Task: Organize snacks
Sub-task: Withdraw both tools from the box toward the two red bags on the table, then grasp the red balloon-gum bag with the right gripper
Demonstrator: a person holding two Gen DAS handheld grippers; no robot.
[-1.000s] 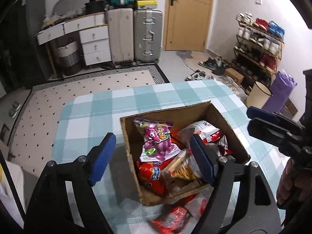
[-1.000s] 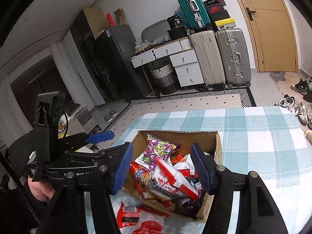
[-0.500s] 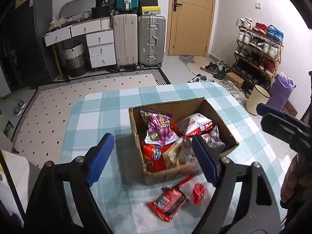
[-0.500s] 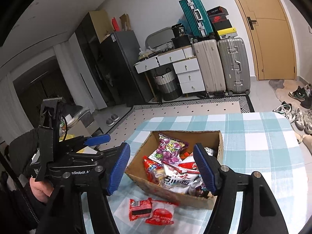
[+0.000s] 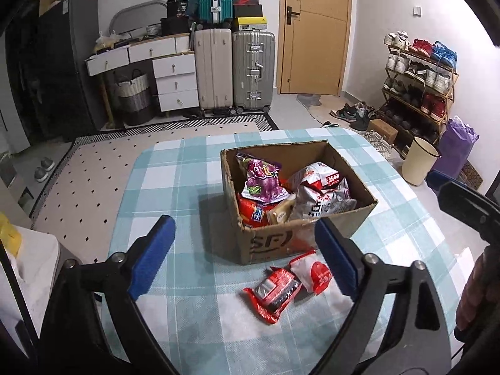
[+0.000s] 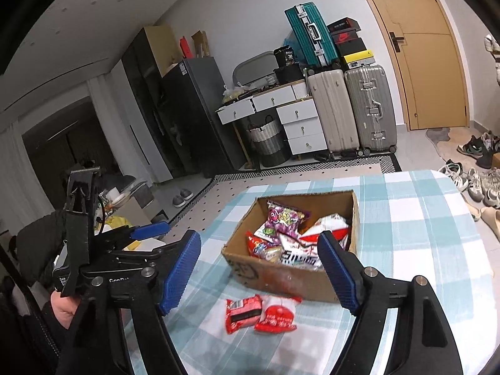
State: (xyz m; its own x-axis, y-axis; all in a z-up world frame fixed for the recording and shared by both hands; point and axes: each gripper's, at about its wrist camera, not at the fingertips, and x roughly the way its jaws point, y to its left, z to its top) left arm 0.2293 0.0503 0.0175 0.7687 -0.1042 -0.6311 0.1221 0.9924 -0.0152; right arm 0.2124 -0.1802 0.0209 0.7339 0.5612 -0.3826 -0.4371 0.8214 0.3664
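Jaws: left gripper (image 5: 245, 257) and right gripper (image 6: 259, 270) both hang above the desk (image 5: 187, 312) with jaws spreading wider, nothing between the pads of either.
Loose packets: red packet (image 5: 275, 290) and red-and-white packet (image 5: 314, 273) lie flat on the checked cloth, touching each other, just in front of the box's near wall.
Handling: both look light, soft and crinkly; probably slippery film that will buckle under a squeeze, and the contents may crush.
Where to hold: best pinched across a flat sealed edge or a corner, from above, taking one packet at a time so the neighbour does not drag along.
Look: glossy red wrappers, one with a dark window panel, the other with a white body and a round red mark.
Box: cardboard box (image 5: 281, 243), open-topped, printed lettering on the near wall, already heaped with snack bags.
Bags inside: purple bag (image 5: 261, 178) upright against the far-left side; white bags (image 5: 322, 193) piled towards the right.
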